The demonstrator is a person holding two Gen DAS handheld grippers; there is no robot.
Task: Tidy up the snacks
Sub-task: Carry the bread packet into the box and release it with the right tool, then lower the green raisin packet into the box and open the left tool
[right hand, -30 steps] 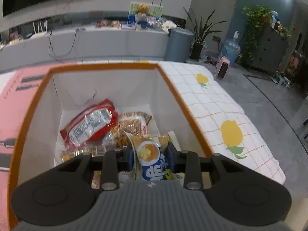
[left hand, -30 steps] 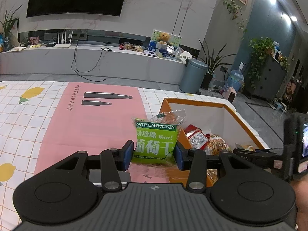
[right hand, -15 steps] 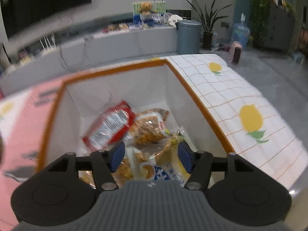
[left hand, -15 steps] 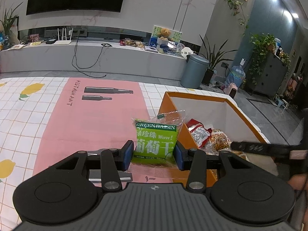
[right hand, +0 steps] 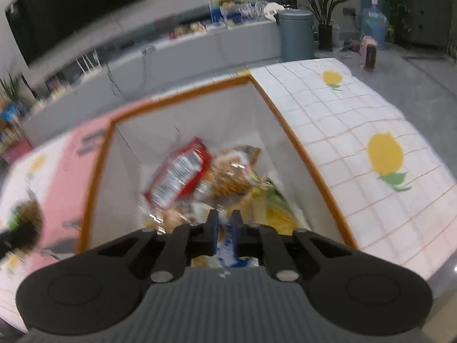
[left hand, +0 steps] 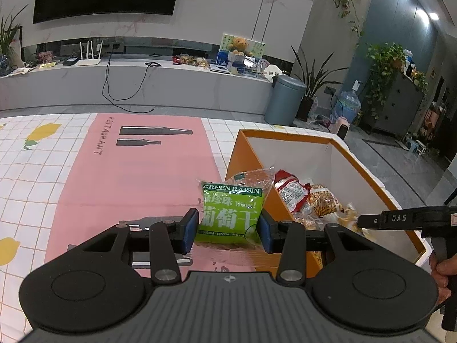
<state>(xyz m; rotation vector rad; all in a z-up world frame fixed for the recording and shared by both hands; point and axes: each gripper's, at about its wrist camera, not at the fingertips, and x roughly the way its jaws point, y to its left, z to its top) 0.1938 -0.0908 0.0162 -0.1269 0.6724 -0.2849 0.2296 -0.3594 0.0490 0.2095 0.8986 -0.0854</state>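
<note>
Left gripper (left hand: 228,230) clamps green raisin packet (left hand: 232,214) upright, lower centre, beside orange box (left hand: 368,168) for drop-in. Right gripper (right hand: 224,235) closed, empty, above boxed snacks.

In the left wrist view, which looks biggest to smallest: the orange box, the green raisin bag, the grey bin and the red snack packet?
1. orange box
2. green raisin bag, though nearness to the camera enlarges it
3. grey bin, far off, so it looks small
4. red snack packet

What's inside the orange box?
The orange box holds a red snack packet, a clear bag of golden crunchy snacks and a yellow packet. Whatever lies under them is covered.
</note>
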